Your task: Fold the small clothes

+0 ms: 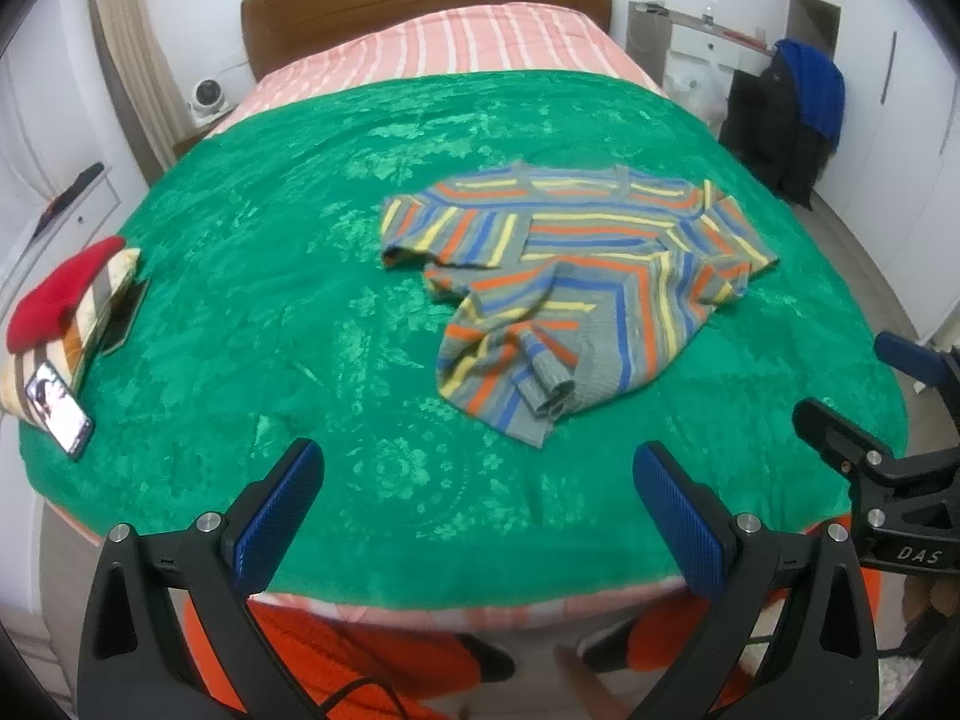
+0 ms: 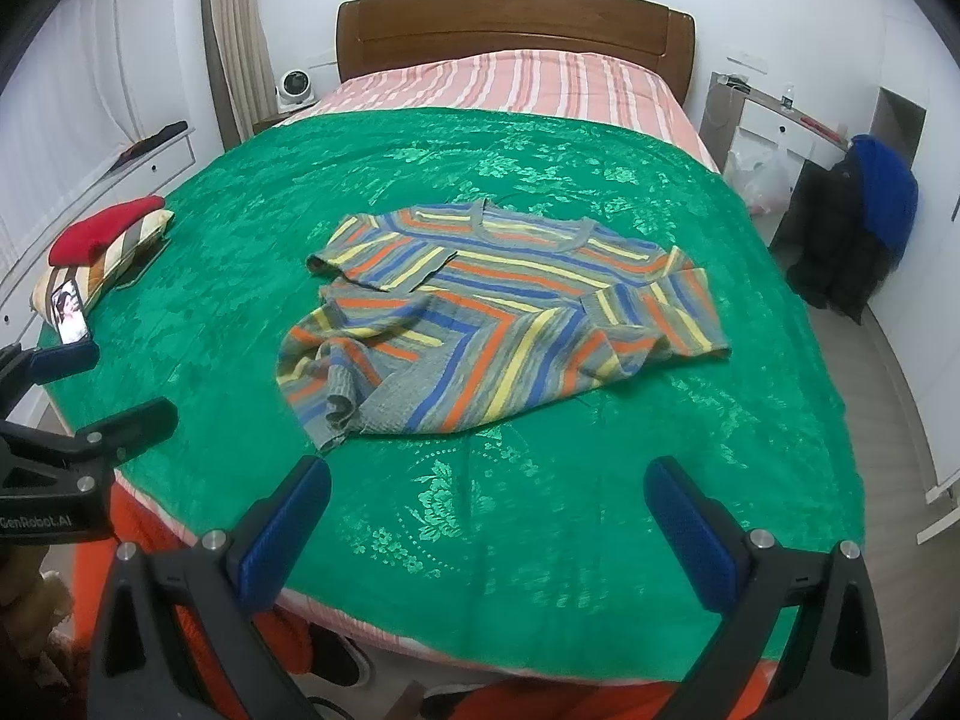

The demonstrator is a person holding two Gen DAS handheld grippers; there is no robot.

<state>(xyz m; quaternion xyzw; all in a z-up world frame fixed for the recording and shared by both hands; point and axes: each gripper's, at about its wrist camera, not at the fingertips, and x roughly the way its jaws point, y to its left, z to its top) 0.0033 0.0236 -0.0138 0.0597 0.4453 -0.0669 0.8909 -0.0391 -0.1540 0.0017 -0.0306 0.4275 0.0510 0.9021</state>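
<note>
Both grippers, left (image 1: pixel 477 471) and right (image 2: pixel 486 486), gape empty above my bed.
One striped sweater (image 2: pixel 498 324) lies rumpled on one green blanket (image 2: pixel 540 516).

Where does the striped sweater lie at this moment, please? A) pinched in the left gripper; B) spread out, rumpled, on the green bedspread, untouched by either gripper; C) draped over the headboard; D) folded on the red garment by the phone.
B: the striped sweater lies crumpled on the green bedspread, while the left gripper and right gripper hang open short of it.
</note>
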